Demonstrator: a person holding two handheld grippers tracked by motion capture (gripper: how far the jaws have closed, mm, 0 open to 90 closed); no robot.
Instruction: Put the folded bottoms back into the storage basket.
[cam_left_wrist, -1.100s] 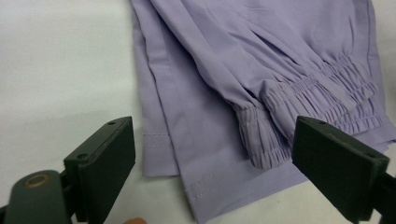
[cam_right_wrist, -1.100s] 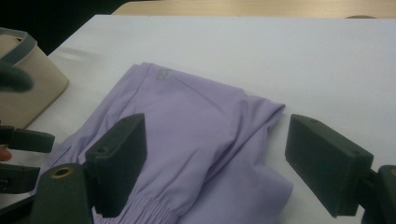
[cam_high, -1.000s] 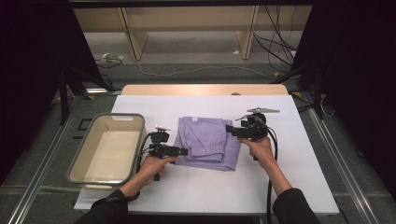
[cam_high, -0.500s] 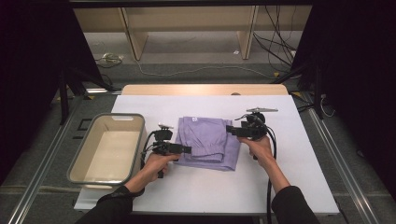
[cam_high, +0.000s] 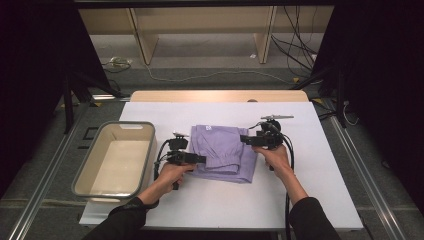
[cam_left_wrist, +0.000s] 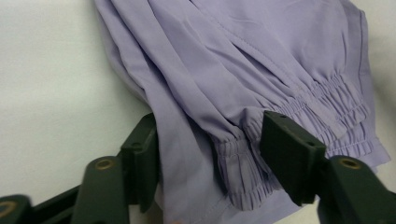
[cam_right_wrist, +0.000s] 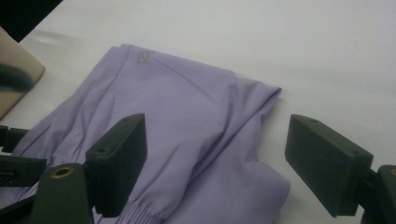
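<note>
A folded lavender garment lies flat in the middle of the white table. My left gripper points at its left edge. Its jaws have just been closing and stand partly closed around the gathered elastic cuff of the garment, with fabric bunched between them and a wide gap left. My right gripper is at the garment's right edge. In the right gripper view its jaws are spread wide over the folded corner of the garment, not pinching it.
A beige rectangular bin stands on the table to the left of the garment, close behind my left hand; its corner appears in the right gripper view. Bare white table lies in front of and to the right of the garment.
The left gripper has edged a little onto the garment's left edge. The right hand and the garment have stayed in place.
</note>
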